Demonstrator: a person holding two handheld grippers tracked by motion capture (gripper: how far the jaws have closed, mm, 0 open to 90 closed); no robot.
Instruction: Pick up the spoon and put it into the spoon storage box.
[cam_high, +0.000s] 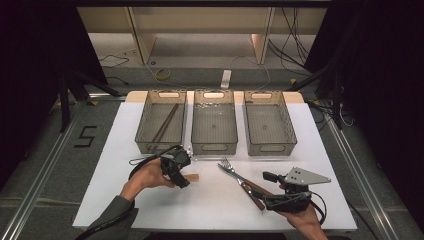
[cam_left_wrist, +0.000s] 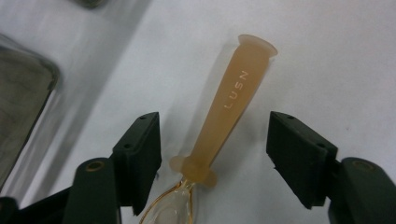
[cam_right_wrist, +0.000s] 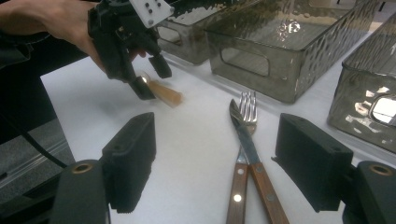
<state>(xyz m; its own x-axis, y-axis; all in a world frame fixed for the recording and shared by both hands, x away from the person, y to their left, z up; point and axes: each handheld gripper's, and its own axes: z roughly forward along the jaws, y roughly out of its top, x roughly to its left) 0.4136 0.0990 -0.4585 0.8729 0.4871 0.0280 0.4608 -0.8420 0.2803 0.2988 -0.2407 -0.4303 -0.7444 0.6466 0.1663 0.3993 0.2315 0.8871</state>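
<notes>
A small spoon (cam_left_wrist: 229, 102) with a tan handle marked LUSN and a clear bowl lies on the white table (cam_high: 150, 205). My left gripper (cam_left_wrist: 215, 126) stands over it, a jaw on either side of the handle with gaps to both pads, so it is open. In the high view the left gripper (cam_high: 181, 177) is left of centre, the spoon (cam_high: 193, 177) poking out to its right. My right gripper (cam_high: 261, 184) is open at the front right, over the wooden handles of a fork (cam_right_wrist: 247, 105) and a knife (cam_right_wrist: 243, 130) lying side by side.
Three clear grey bins stand in a row at the back: the left bin (cam_high: 142, 125) holds brown chopsticks (cam_high: 166, 121), while the middle bin (cam_high: 215, 148) and right bin (cam_high: 272, 148) look bare. The left gripper (cam_right_wrist: 152, 77) and spoon (cam_right_wrist: 164, 94) also appear in the right gripper view.
</notes>
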